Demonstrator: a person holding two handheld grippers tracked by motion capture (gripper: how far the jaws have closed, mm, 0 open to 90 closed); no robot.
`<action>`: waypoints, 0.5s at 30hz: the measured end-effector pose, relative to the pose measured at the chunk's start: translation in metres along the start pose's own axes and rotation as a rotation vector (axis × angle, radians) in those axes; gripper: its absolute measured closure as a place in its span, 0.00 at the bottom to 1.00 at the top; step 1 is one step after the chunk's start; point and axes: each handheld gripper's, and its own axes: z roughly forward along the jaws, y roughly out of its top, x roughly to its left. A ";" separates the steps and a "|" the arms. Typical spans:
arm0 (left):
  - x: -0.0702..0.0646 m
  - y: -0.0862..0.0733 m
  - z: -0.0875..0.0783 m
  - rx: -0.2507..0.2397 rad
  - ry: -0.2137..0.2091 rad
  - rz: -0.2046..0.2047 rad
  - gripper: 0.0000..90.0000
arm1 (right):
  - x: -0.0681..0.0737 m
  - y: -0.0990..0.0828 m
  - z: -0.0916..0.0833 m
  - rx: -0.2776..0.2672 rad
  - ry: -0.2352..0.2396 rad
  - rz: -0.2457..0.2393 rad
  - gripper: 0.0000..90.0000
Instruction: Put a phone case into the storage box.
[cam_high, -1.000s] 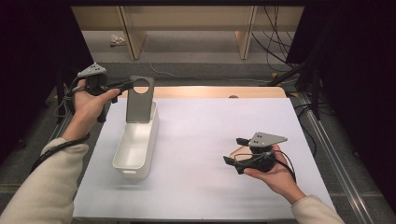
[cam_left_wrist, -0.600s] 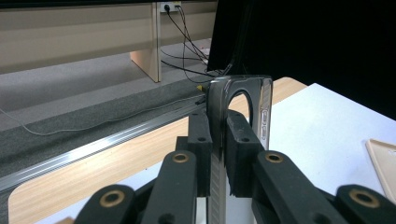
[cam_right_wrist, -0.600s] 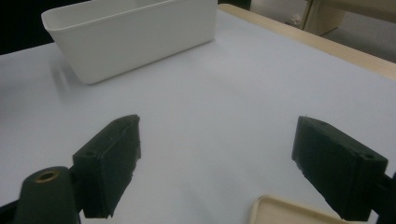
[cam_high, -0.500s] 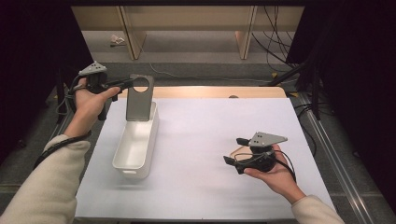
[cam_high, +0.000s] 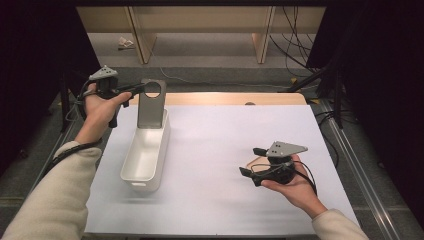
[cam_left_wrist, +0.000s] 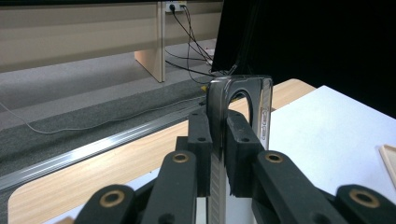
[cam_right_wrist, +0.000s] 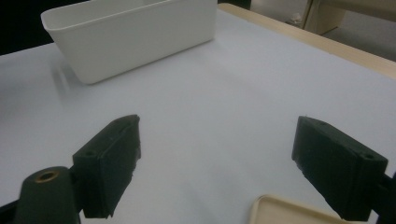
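A flat grey metal plate (cam_high: 151, 112) with a round hole near its top stands upright, its lower end inside the far end of a long white bin (cam_high: 142, 186). Whether it touches the bin's floor is hidden. My left gripper (cam_high: 136, 90) comes in level from the left and is shut on the plate's top edge beside the hole. In the left gripper view its pads (cam_left_wrist: 240, 154) clamp the thin plate (cam_left_wrist: 215, 112) edge-on. My right gripper (cam_high: 252, 161) rests low over the table at the right, held in a hand, open with nothing between its jaws (cam_right_wrist: 224, 158).
A white sheet (cam_high: 225, 145) covers the wooden table, with bare wood along the far edge (cam_high: 225, 98). A pale flat tray corner (cam_right_wrist: 289, 212) lies just under the right gripper. The bin (cam_right_wrist: 135, 42) stands well to its left. Cables run on the floor beyond the table.
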 end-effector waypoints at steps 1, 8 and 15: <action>0.000 0.000 0.001 -0.001 0.000 0.000 0.91 | 0.000 0.000 0.000 0.000 0.000 0.001 0.18; 0.002 -0.002 0.006 -0.008 0.008 0.005 0.91 | -0.001 0.000 0.000 0.000 -0.001 0.002 0.18; 0.005 -0.006 0.010 -0.009 0.020 -0.004 0.91 | -0.001 0.000 0.000 -0.001 -0.002 0.003 0.18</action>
